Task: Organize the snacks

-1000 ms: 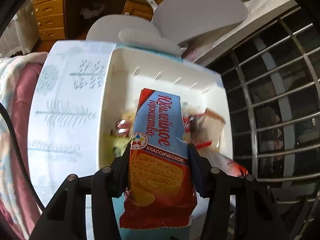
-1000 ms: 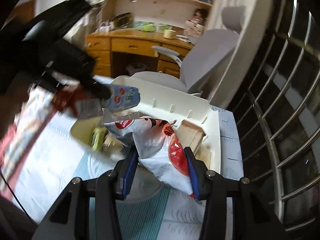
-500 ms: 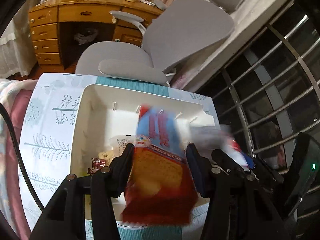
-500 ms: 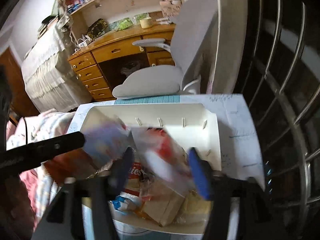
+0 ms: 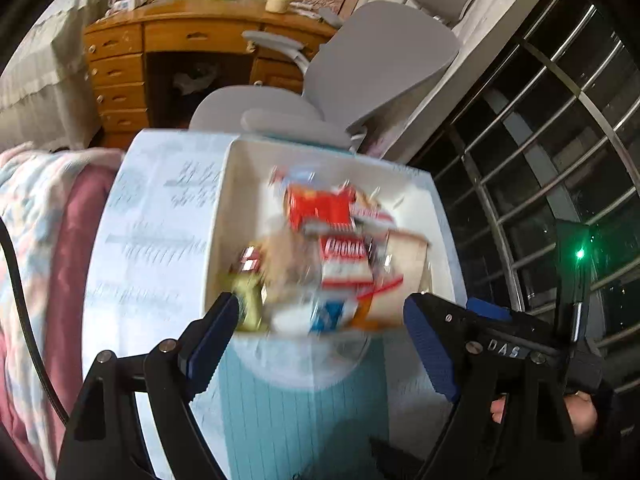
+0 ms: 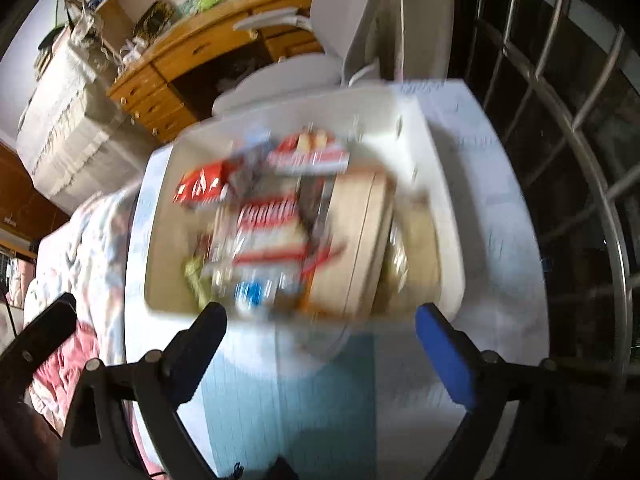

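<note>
A white bin point(image 5: 218, 216) point(image 6: 448, 240) on the patterned tablecloth holds several snack packs. A red biscuit pack point(image 5: 316, 204) point(image 6: 200, 188) lies toward its far side. A red-and-white cookie pack point(image 5: 346, 260) point(image 6: 268, 228) and a tan paper bag point(image 5: 404, 264) point(image 6: 352, 240) lie nearer. Both views are blurred. My left gripper point(image 5: 316, 336) hangs above the bin's near edge, jaws opening with nothing between them. My right gripper point(image 6: 320, 332) is likewise above the near edge, jaws opening wide and empty. The right gripper's body shows at the left wrist view's right edge, with a hand below it.
A grey office chair point(image 5: 360, 80) point(image 6: 320, 60) stands right behind the table, with a wooden desk point(image 5: 160, 52) point(image 6: 180, 64) beyond it. A pink blanket point(image 5: 36, 240) point(image 6: 76, 264) lies to the left. Window bars point(image 5: 560, 140) point(image 6: 560, 120) run along the right side.
Both grippers let go of their packs, which now lie in the bin. The left released the red biscuit pack, the right the white bag. Both jaws spread and drew back toward the bin's near edge.
</note>
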`<action>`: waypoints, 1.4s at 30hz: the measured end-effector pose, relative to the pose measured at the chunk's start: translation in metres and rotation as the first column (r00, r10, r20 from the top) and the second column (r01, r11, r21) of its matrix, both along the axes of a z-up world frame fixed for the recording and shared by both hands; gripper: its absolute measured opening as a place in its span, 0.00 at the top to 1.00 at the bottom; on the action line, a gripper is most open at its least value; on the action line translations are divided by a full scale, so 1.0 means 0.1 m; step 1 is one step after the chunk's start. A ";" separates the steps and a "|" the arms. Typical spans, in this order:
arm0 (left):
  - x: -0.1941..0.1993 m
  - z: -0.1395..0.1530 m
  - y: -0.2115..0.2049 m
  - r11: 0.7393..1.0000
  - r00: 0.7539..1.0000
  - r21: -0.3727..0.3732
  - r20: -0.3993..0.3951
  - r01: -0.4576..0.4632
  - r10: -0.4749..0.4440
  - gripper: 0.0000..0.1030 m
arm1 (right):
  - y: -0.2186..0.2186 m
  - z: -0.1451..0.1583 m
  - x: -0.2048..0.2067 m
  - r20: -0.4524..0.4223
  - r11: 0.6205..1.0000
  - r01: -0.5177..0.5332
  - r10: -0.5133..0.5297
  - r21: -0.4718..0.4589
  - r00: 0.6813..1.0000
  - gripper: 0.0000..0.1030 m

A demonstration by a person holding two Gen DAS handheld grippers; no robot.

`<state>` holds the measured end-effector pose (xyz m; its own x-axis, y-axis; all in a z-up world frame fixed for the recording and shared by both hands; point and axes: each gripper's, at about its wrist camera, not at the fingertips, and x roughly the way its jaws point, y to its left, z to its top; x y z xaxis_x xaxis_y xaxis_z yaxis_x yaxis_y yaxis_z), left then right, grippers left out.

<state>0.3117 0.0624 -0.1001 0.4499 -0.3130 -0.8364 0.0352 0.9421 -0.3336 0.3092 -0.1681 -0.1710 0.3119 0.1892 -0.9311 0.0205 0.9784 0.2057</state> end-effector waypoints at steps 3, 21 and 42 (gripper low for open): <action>-0.36 0.03 0.13 1.000 1.000 0.028 0.008 -0.011 0.011 0.19 | 0.14 -0.10 -0.37 -0.038 1.000 -0.009 0.009 0.003 0.999 0.06; -1.97 0.30 0.19 0.984 0.994 0.138 -0.001 0.108 -0.109 0.01 | 0.34 0.30 -2.09 -0.059 1.000 -0.002 0.002 0.004 0.998 0.05; -2.28 0.90 -0.49 0.970 0.989 0.220 0.125 -0.100 0.074 0.01 | -0.23 0.93 -2.24 0.129 0.992 -0.123 0.120 0.015 0.984 0.05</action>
